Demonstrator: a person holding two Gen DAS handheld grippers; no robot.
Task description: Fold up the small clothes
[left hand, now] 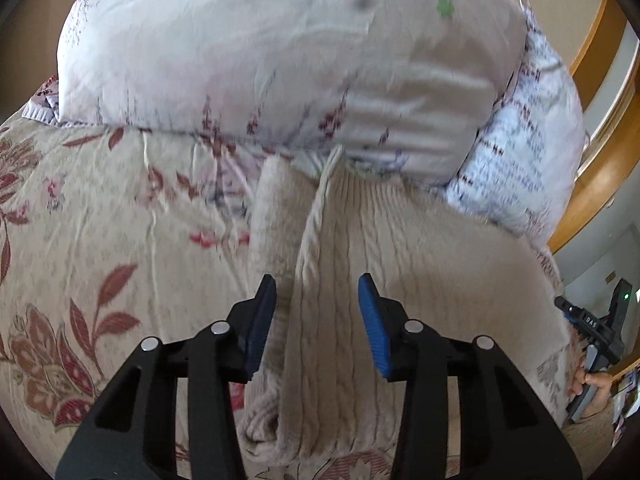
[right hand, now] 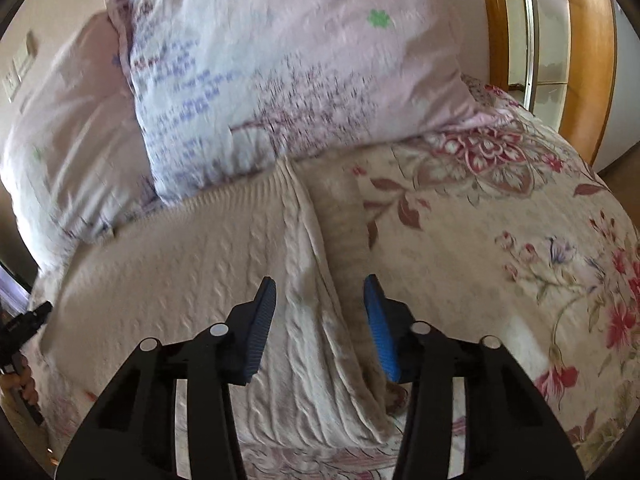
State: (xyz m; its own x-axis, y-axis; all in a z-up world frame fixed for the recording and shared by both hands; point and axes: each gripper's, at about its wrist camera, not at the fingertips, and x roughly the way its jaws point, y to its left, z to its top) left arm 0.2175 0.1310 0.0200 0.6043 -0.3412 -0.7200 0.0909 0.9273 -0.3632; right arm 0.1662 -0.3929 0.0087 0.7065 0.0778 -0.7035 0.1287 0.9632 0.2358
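A cream cable-knit sweater (left hand: pixel 400 248) (right hand: pixel 180 264) lies flat on the floral bedspread. In the left wrist view its left side is folded inward, and a raised fold edge runs between the blue pads. My left gripper (left hand: pixel 316 292) hovers over that edge, jaws apart, pads clear of the knit. In the right wrist view the sweater's right side shows the same kind of raised fold. My right gripper (right hand: pixel 319 292) straddles it, jaws apart and gripping nothing. Each gripper also shows at the other view's edge: the right gripper (left hand: pixel 592 328) and the left gripper (right hand: pixel 24 324).
Two pale printed pillows (left hand: pixel 280 60) (right hand: pixel 300 72) lie just beyond the sweater's far edge. The floral bedspread (left hand: pixel 100 220) (right hand: pixel 500 240) spreads out to both sides. A wooden frame (left hand: pixel 600 152) (right hand: pixel 588 60) stands past the pillows at the right. A hand (left hand: pixel 596 380) holds the right gripper.
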